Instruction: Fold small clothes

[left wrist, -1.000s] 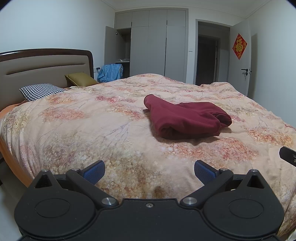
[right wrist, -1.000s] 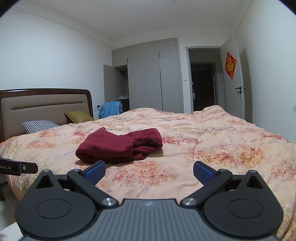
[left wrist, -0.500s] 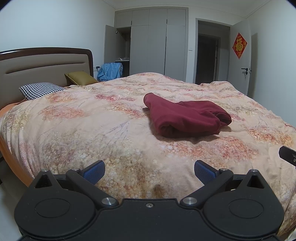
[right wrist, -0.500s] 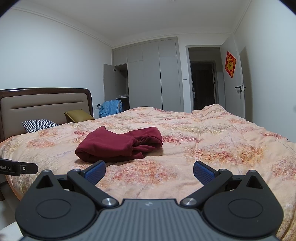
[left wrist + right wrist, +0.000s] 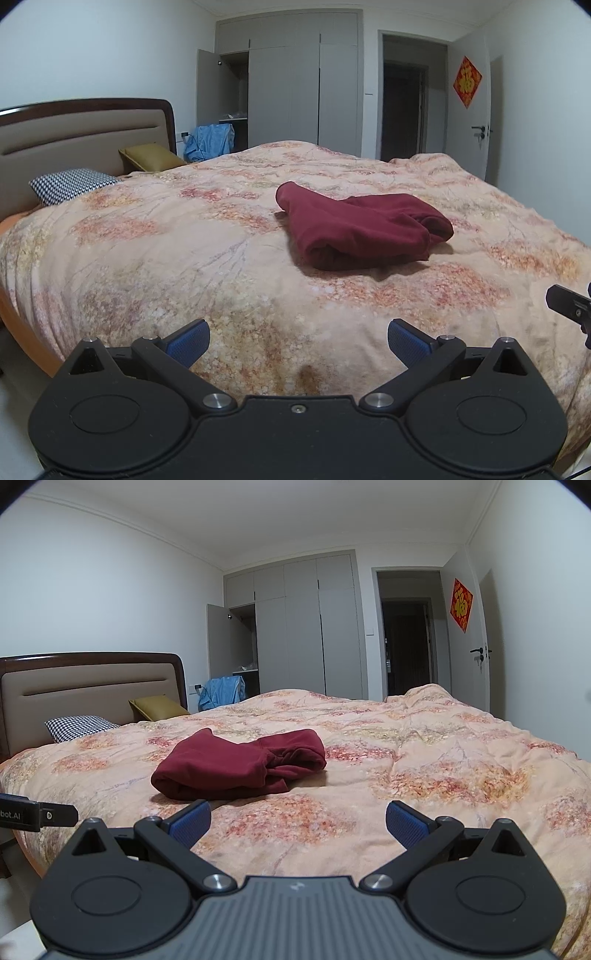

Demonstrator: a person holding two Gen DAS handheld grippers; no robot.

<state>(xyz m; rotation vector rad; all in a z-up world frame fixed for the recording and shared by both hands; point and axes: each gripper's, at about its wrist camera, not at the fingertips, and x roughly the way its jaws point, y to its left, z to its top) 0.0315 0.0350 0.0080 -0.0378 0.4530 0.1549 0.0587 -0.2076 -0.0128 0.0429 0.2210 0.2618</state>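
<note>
While both grippers (image 5: 298,341) (image 5: 298,821) gape empty, "bot.AI" shows beside the folded maroon garment (image 5: 240,764)

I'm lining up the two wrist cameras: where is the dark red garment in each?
Left wrist: dark red garment right of centre on the quilt.
Right wrist: it lies left of centre, above the left fingertip.
Shared landmark: mustard pillow by the headboard.
</note>
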